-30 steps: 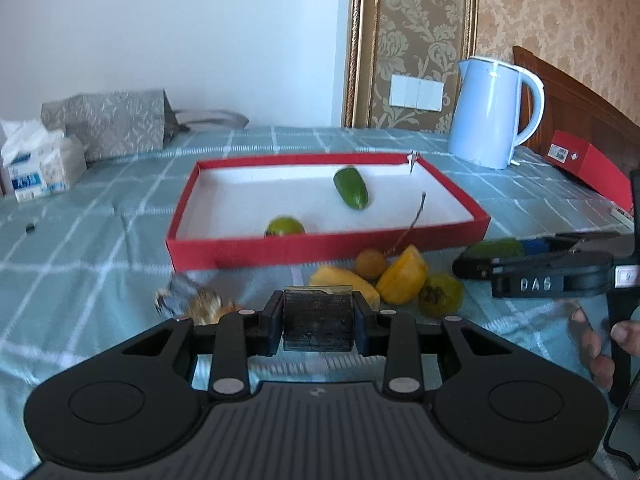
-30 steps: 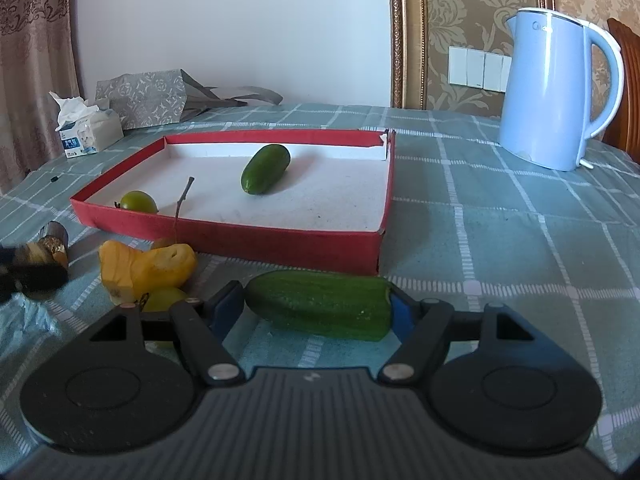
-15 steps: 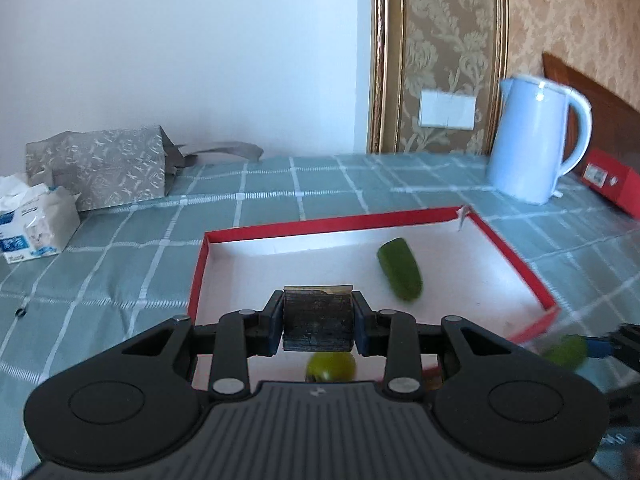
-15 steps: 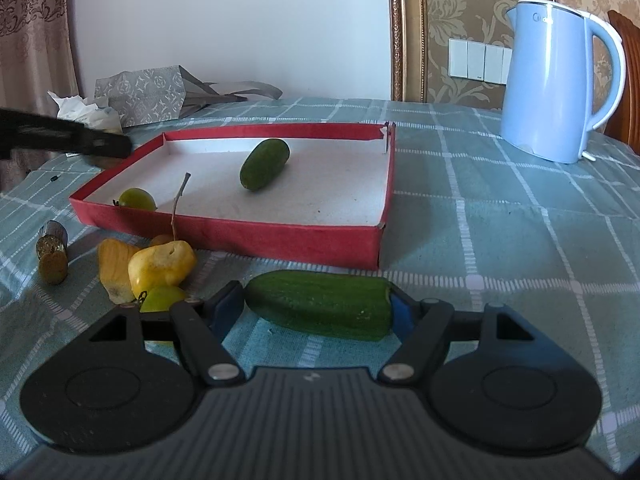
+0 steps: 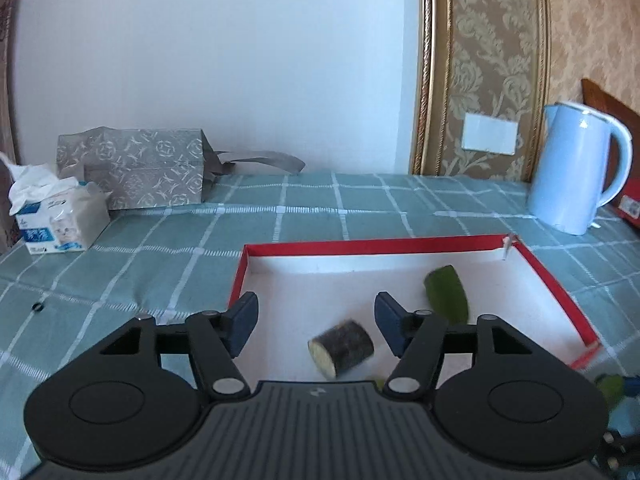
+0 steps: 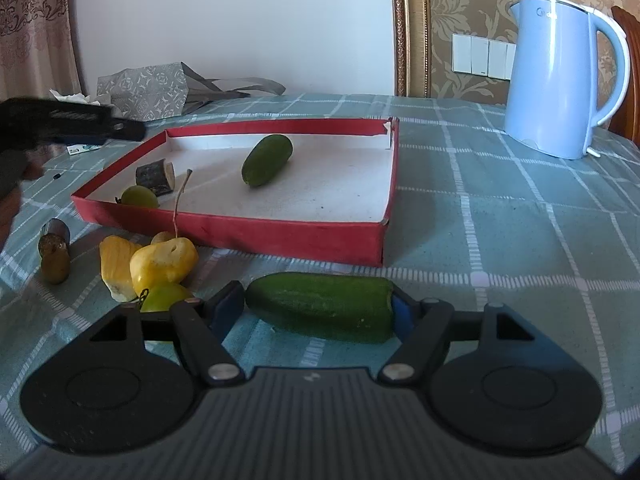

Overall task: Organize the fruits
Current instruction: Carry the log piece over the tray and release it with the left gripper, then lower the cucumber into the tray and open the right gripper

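Observation:
My left gripper (image 5: 316, 318) is open above the near left part of the red tray (image 5: 360, 247). A short dark cut piece (image 5: 341, 347) lies in the tray just below it; it also shows in the right wrist view (image 6: 155, 178). A green cucumber half (image 5: 447, 299) and a small green fruit (image 6: 139, 197) lie in the tray. My right gripper (image 6: 316, 310) is shut on a cucumber piece (image 6: 322, 306) above the cloth in front of the tray (image 6: 248, 229). The left gripper (image 6: 72, 124) shows at the far left.
Yellow fruit pieces (image 6: 160, 260), a green fruit (image 6: 166, 296) and a dark stub (image 6: 54, 256) lie on the checked cloth before the tray. A blue kettle (image 6: 560, 76) stands at the back right. A tissue pack (image 5: 60, 220) and a grey bag (image 5: 132, 172) are at the back left.
My left gripper carried the dark piece up over the tray, opened and let it drop into the tray. The right gripper stayed put with its cucumber piece.

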Available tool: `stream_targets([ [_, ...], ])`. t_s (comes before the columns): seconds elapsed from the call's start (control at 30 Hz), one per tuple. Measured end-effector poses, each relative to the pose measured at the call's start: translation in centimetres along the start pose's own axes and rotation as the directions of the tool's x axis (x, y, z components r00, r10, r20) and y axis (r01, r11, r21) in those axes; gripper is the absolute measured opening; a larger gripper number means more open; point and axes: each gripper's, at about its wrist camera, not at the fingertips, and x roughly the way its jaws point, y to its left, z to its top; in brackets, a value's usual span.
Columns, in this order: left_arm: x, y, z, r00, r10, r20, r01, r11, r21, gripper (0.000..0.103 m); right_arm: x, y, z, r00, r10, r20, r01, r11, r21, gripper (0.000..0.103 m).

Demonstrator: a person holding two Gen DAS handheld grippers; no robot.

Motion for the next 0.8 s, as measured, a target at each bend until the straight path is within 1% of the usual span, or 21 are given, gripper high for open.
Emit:
stream_targets([
  [0.07, -1.6, 0.1, -0.9, 1.000, -0.007, 0.020, 0.007, 1.000, 0.007, 0.064, 0.0, 0.0, 0.0, 1.000, 0.000, 0.000, 0.000, 1.000, 0.000, 0.073],
  [0.13, -3.1, 0.1, -1.8, 0.999, -0.017, 0.037, 0.017, 1.000, 0.011, 0.067, 0.0, 0.1, 0.0, 1.000, -0.002, 0.001, 0.002, 1.000, -0.002, 0.073],
  [0.17, -3.9, 0.1, -2.4, 0.999, -0.026, 0.044, 0.026, 1.000, 0.011, 0.071, 0.0, 0.1, 0.0, 1.000, -0.003, 0.001, 0.003, 1.000, -0.003, 0.073],
  [0.3, -6.4, 0.0, -4.6, 0.996, -0.058, 0.067, 0.057, 0.998, 0.017, 0.073, 0.0, 0.2, 0.0, 1.000, -0.006, 0.002, 0.006, 1.000, -0.005, 0.073],
  [0.37, -7.2, -0.3, -5.8, 0.995, -0.086, 0.051, 0.084, 0.996, 0.034, 0.073, 0.0, 0.1, 0.0, 1.000, -0.007, 0.003, 0.007, 1.000, -0.006, 0.073],
  [0.47, -8.2, -0.7, -7.2, 0.994, -0.106, 0.033, 0.105, 0.993, 0.047, 0.073, 0.0, 0.1, 0.0, 1.000, -0.010, 0.005, 0.010, 1.000, -0.008, 0.073],
  [0.57, -8.3, -1.0, -8.4, 0.992, -0.129, -0.008, 0.130, 0.990, 0.047, 0.073, 0.0, 0.0, 0.0, 1.000, -0.010, 0.005, 0.010, 1.000, -0.008, 0.073],
  [0.7, -7.9, -1.3, -9.5, 0.990, -0.135, -0.039, 0.137, 0.989, 0.058, 0.074, -0.1, -0.2, 0.0, 1.000, -0.017, 0.007, 0.017, 1.000, 0.005, 0.072],
  [0.73, -7.9, -1.5, -9.6, 0.992, -0.126, -0.030, 0.127, 0.990, 0.066, 0.074, -0.1, -0.2, 0.0, 1.000, -0.021, 0.010, 0.021, 1.000, 0.007, 0.072],
  [0.8, -8.0, -1.6, -9.8, 0.991, -0.132, -0.028, 0.134, 0.988, 0.073, 0.074, -0.4, -0.3, 0.0, 0.999, -0.034, 0.027, 0.033, 0.999, 0.011, 0.072],
])
